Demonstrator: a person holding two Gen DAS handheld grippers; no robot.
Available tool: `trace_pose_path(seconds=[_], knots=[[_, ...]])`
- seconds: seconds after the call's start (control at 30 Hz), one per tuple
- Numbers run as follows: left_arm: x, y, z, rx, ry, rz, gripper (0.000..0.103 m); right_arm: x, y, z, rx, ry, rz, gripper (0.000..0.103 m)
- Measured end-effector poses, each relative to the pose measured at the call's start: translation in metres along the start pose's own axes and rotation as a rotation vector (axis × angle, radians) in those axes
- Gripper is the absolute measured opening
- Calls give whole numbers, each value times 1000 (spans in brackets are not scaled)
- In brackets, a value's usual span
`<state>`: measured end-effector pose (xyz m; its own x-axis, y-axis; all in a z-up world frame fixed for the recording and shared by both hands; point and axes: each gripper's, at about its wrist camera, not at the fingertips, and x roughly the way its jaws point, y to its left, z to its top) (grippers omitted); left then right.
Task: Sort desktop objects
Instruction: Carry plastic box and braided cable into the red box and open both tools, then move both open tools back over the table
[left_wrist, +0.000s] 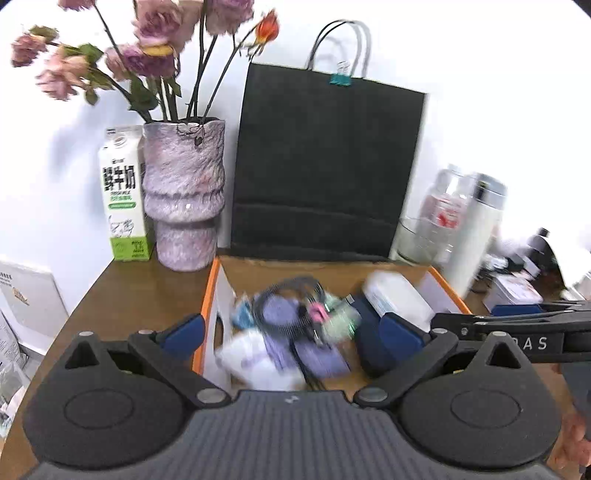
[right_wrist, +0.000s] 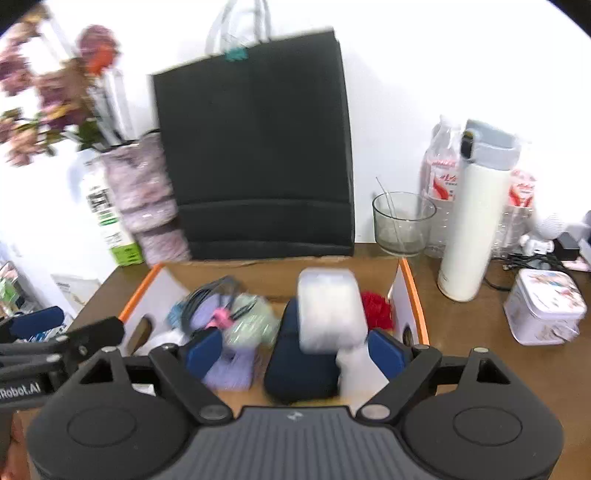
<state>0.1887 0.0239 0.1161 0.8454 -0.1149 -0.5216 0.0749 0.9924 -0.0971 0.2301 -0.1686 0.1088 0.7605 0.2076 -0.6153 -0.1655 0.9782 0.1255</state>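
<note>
**Ana:** Left wrist view shows the left gripper (left_wrist: 291, 332) spread wide and holding nothing, hovering over the orange-edged cardboard box (left_wrist: 207, 295) where the sorted things lie. Same on your side?

**Ben:** Yes. The right gripper (right_wrist: 295, 349) is also wide and holds nothing, above the same box (right_wrist: 415, 295). Both views are blurred, so I name the contents loosely.

**Ana:** What could go wrong?

**Ben:** My judgement: the black coiled cable (left_wrist: 291, 295) lies tangled over the purple pouches (left_wrist: 321, 358). Pinching one loop could drag its neighbours out. The clear plastic tub (right_wrist: 328, 310) rests on the dark blue case (right_wrist: 299, 365) and might slide off if nudged. The two tools hang close together and could knock each other.

**Ana:** Behind the box, the empty drinking glass (right_wrist: 402, 225) and tall white flask (right_wrist: 472, 229) could tip under a careless swing.

**Ben:** Counts: one box, one cable, one tub, one blue case, one red fuzzy item (right_wrist: 376, 308), one glass, one flask, one black paper bag (left_wrist: 325, 162), one mottled purple vase (left_wrist: 184, 195), one milk carton (left_wrist: 123, 199), one floral tin (right_wrist: 546, 306). Pouches: two or more, I cannot tell exactly.
</note>
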Motion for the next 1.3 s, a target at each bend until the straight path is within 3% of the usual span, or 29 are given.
trace_pose_path(seconds=[0.23, 0.4, 0.5, 0.57, 0.73, 0.83, 0.93, 1.1, 1.3], knots=[[-87, 1, -107, 30, -3, 2, 103, -81, 13, -106, -30, -56, -22, 89], [-141, 9, -179, 37, -2, 76, 103, -132, 29, -201, -85, -73, -22, 89], [-173, 11, -204, -34, -64, 117, 103, -157, 39, -243, -104, -80, -21, 89], [-186, 10, -219, -70, -85, 79, 103, -170, 41, -262, -108, -81, 1, 89], [-184, -12, -246, 42, -54, 135, 103, -183, 43, -291, -146, -62, -16, 97], [-179, -18, -255, 87, -30, 111, 103, -192, 35, -300, -116, -102, -19, 97], [-174, -17, -254, 65, 2, 120, 103, -198, 21, -301, -40, -156, 46, 99], [-172, -8, -254, 22, 23, 84, 103, -197, 6, -300, 55, -136, 83, 99], [-172, -4, -254, -18, 29, 83, 103, -198, 10, -300, 36, -176, 68, 99]])
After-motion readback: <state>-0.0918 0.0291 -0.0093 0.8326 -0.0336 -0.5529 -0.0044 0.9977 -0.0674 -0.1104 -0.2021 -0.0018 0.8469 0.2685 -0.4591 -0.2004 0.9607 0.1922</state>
